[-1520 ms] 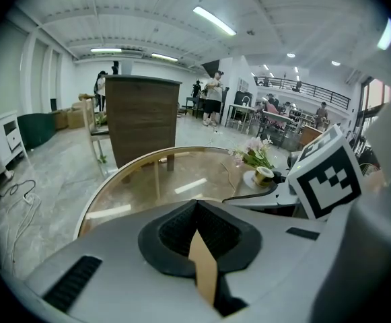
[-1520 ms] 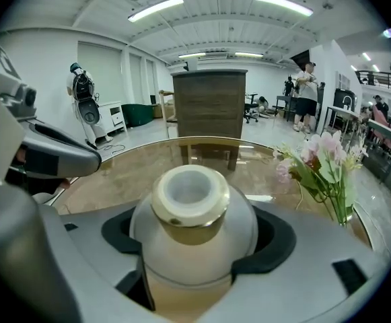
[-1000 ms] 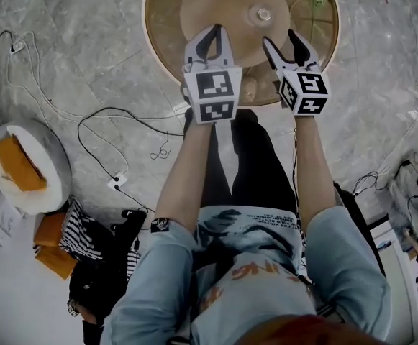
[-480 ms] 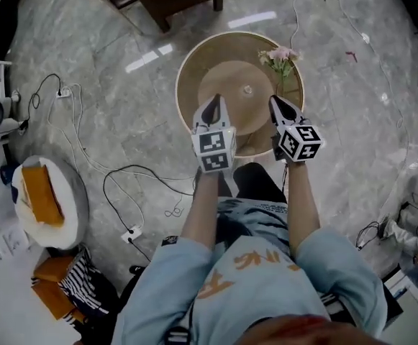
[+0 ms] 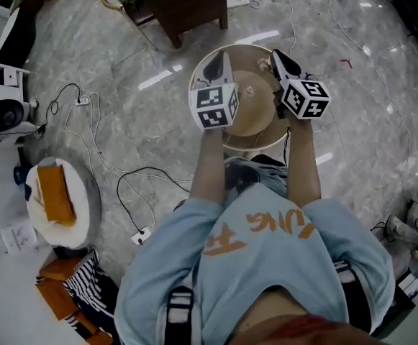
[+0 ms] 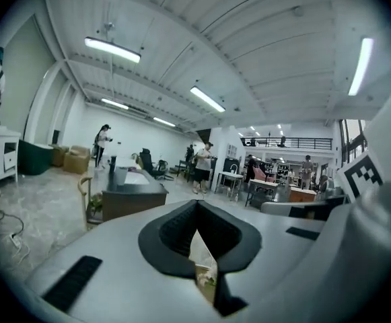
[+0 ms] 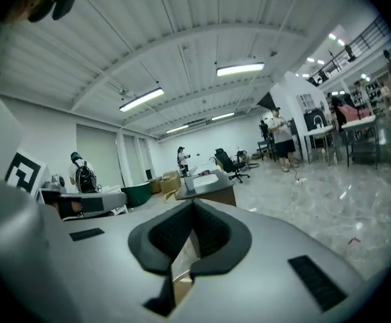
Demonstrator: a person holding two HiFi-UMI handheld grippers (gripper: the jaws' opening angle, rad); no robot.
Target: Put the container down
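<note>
The container is a round tan vessel with a small knob on its lid. It rests in the middle of a round glass-rimmed table far below both grippers. My left gripper hovers high over the table's left side, shut and empty. My right gripper hovers over the right side, also shut with nothing in it. In the left gripper view the left gripper points out almost level across a large hall, pads meeting at the tips. The right gripper does the same in its own view.
A dark wooden table stands beyond the round table. Cables and a power strip trail over the marble floor at left. A white round cushion with an orange item lies at far left. People and desks fill the hall in the distance.
Both grippers have risen well above the table and the head camera has pulled away from it. The right jaws, apart a second ago, have closed on nothing. The container stays on the table.
</note>
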